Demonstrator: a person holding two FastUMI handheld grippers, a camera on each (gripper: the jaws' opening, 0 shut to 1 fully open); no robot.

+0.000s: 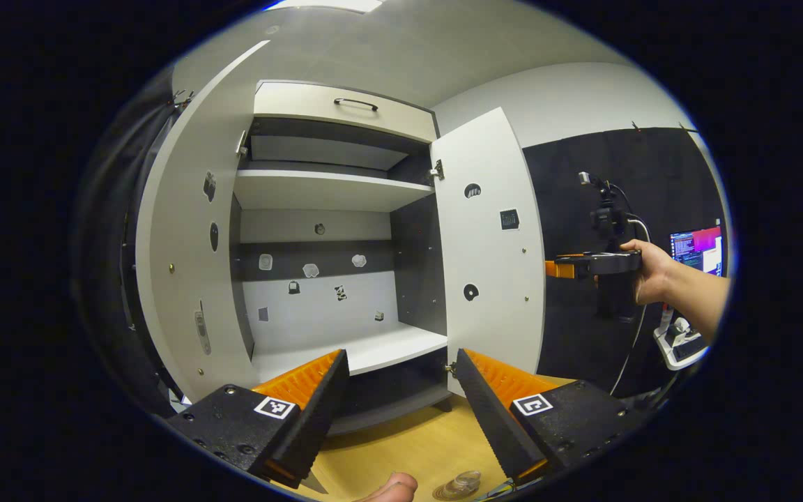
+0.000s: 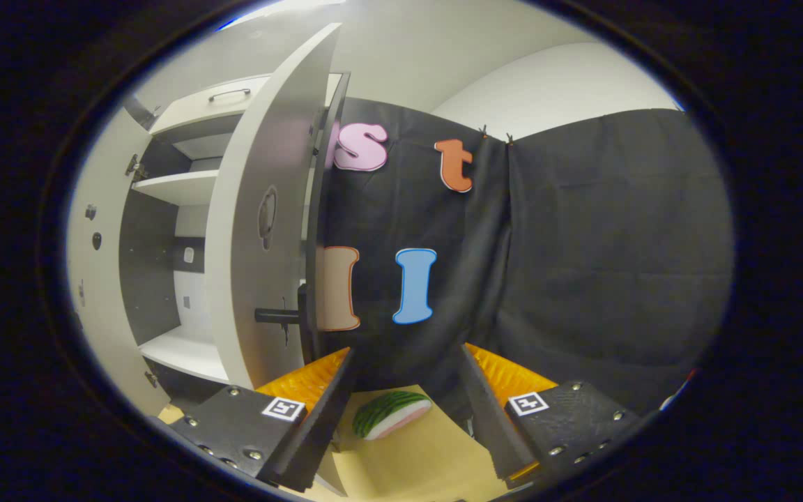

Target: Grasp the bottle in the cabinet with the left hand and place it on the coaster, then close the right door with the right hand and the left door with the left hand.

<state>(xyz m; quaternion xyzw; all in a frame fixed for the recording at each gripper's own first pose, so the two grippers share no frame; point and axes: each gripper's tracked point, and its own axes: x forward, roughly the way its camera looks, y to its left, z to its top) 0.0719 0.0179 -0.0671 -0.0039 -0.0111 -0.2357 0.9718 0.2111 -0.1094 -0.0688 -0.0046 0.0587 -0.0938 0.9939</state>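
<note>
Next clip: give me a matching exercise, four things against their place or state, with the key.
Things
1. right door
2. watermelon slice
3. left gripper
4. lower shelf

Places or states
A. open, nothing between its fingers
B. bare, inside the cabinet
C. swung open
D. lying on the wooden tabletop, seen between the right gripper's fingers

Pairs: 1-C, 2-D, 3-A, 4-B

A recording booth in a lab: black cloth (image 2: 583,244) drapes the walls, a lit computer screen (image 1: 698,247) and a camera on a stand (image 1: 603,209) sit beside a mock cabinet (image 1: 332,188).
</note>
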